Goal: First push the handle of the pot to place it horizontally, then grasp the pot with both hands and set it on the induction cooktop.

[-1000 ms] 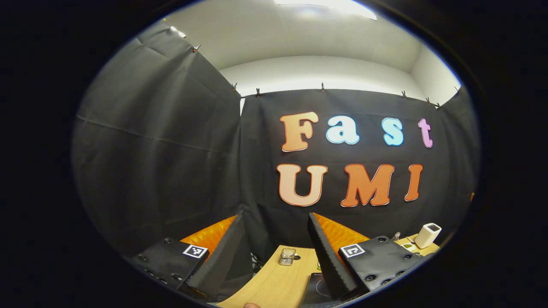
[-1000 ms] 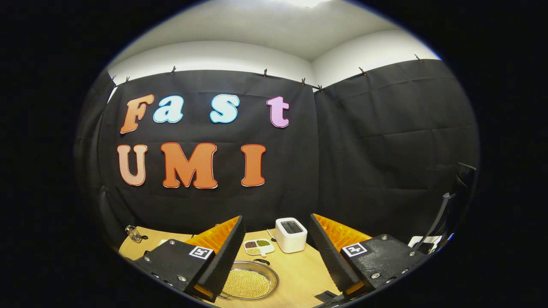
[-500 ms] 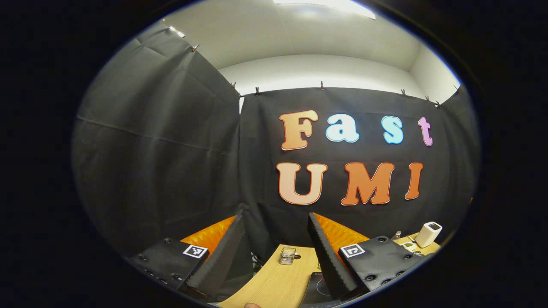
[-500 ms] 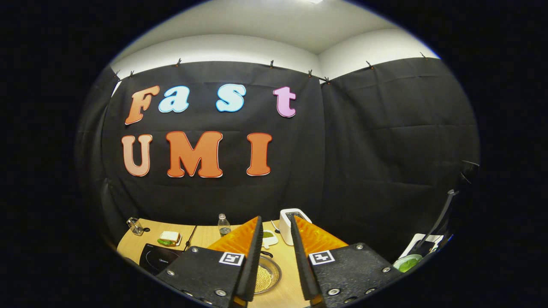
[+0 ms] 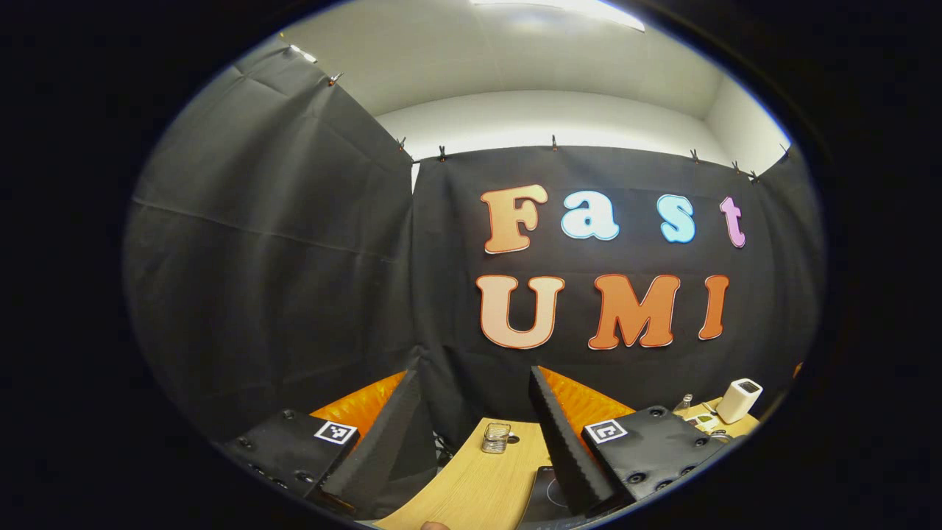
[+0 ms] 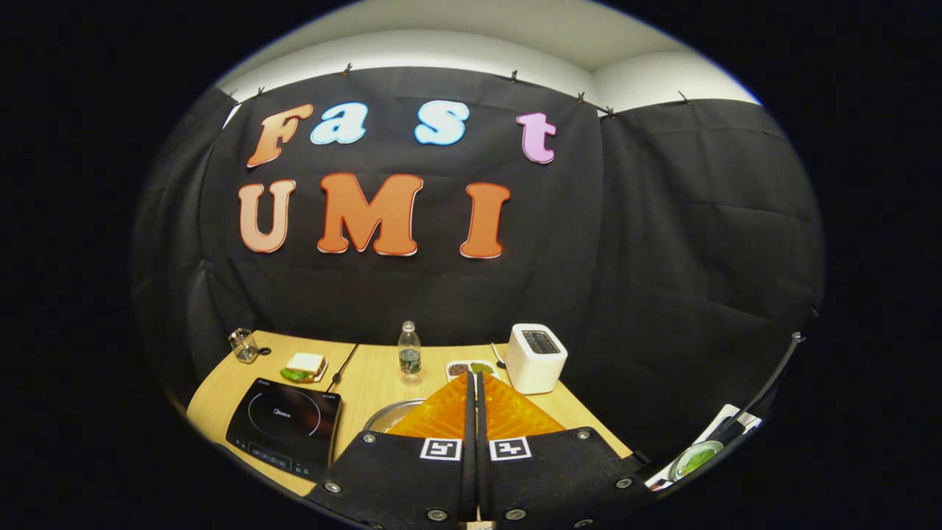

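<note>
**Pot waits behind my closed right tool, cooktop to its left**

On the tabletop (image 6: 368,386), going left to right in the right gripper view, I see a small glass jar (image 6: 243,344) at the far left corner, then a sandwich on a plate (image 6: 303,366). The induction cooktop (image 6: 283,423) lies nearer me, with a water bottle (image 6: 409,353) beyond it. The pot (image 6: 390,414) shows as a metal rim just right of the cooktop, mostly hidden behind my right tool (image 6: 472,383). A toaster (image 6: 536,357) stands far right.

My right tool has its fingers pressed together with nothing between them, which suits pushing. My left tool (image 5: 471,401) hangs with its fingers spread wide and empty above the tabletop's left end.

I judge the pot to be stiff metal, smooth and likely slippery. It may be weighty if filled, though I cannot see its contents or its handle from here. I would nudge the handle sideways with the closed tool. Then I would take hold at opposite sides of the rim, lifting level so it does not slide.
</note>
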### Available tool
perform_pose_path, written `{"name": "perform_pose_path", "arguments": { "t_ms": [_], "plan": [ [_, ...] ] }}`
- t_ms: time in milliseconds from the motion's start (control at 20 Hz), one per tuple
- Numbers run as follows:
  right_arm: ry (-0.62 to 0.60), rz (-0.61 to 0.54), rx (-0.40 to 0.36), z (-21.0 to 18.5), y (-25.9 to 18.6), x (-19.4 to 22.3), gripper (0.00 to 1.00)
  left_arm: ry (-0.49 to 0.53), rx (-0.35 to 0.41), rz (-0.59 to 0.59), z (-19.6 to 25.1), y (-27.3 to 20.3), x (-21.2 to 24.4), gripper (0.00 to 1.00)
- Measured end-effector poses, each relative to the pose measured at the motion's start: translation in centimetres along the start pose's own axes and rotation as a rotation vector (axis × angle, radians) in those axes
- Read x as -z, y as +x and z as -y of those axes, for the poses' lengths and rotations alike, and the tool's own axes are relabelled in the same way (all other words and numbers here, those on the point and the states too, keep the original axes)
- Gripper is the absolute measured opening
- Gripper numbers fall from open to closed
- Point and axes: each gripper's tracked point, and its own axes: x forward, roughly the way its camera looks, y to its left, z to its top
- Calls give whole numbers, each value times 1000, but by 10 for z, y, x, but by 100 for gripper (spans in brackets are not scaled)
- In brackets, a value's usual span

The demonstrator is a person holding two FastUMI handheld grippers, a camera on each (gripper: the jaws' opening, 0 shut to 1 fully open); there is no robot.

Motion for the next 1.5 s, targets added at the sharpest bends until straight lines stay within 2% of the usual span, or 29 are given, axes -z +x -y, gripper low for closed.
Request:
{"name": "perform_pose_path", "arguments": {
  "t_ms": [200,300,600,900,1500],
  "plan": [
    [-9,-146,-78,-26,16,55,0,-1,-6,-10,-3,-1,4,97],
    [-7,-255,-114,-38,19,92,0,3,-11,-15,-5,-1,5,97],
    [-21,-521,-185,-67,17,181,0,8,-30,-29,-12,-3,13,97],
    [-41,-662,-254,-95,8,230,0,13,-41,-45,-16,-4,21,97],
    [-142,-782,-310,-120,21,277,0,48,-102,-76,-31,-17,34,97]
  ]
}}
